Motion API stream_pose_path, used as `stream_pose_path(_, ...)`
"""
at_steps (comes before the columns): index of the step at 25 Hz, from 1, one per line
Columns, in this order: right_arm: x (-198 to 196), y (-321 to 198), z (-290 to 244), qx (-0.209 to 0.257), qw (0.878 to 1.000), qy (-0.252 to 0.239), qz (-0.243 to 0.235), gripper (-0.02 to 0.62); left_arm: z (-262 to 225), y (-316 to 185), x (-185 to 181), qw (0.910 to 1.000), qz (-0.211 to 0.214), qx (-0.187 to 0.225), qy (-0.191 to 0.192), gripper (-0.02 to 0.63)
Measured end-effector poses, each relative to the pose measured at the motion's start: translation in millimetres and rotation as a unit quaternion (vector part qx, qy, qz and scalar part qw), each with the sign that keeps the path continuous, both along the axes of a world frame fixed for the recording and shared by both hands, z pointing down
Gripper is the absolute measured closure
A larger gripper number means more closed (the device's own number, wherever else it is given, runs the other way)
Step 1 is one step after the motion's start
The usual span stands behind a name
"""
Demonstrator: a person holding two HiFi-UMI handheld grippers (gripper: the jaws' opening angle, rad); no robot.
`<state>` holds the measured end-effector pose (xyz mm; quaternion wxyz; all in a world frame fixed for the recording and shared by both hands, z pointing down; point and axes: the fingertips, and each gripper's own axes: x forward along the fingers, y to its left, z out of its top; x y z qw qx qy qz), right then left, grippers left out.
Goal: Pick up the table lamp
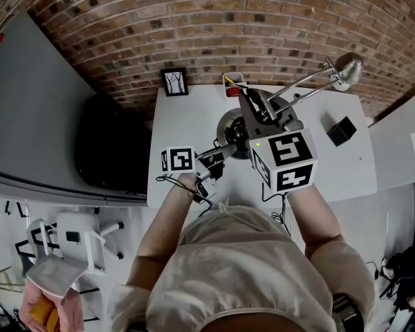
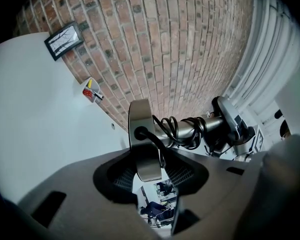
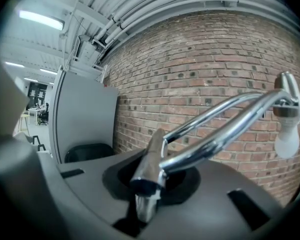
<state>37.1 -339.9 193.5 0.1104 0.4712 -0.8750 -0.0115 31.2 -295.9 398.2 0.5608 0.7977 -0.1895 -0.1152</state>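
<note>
Head view: the table lamp (image 1: 348,66) is held over the white table (image 1: 187,116), near the far brick wall (image 1: 214,19), apparently clear of the top. Its round base (image 2: 140,129) is clamped edgewise in the left gripper (image 2: 148,170), jaws half-spread. The right gripper (image 3: 147,184) is pinched narrowly on the chrome stem (image 3: 150,159), presumably so weight and tilt are shared.

**A shared office in a loft-style building**

A bare brick wall (image 1: 214,19) stands behind a white table (image 1: 187,130), with a small framed picture (image 1: 174,81) at the tabletop's far edge. A grey partition (image 1: 34,102), a white chair (image 1: 66,244), open ceiling pipes (image 3: 165,4) and strip lights (image 3: 40,20) suggest a shared workspace.
</note>
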Motion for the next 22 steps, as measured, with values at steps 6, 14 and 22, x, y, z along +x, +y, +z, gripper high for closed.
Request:
stream_pose_path(6,1.3,8.1,5.1,-0.006,1.000,0.000,0.003,0.551,4.4,9.5,0.7,1.0000,0.000,-0.005,0.000,0.434)
stream_pose_path(14,-2.4,15.4,10.2,-0.006,1.000,0.007,-0.004,0.551,10.0,16.6,0.7,0.9999,-0.004,-0.008,0.009,0.434)
stream_pose_path(22,-5.5,23.8,11.4,-0.001,1.000,0.014,-0.005,0.551,10.9,22.5,1.0,0.9999,0.000,-0.005,0.015,0.434)
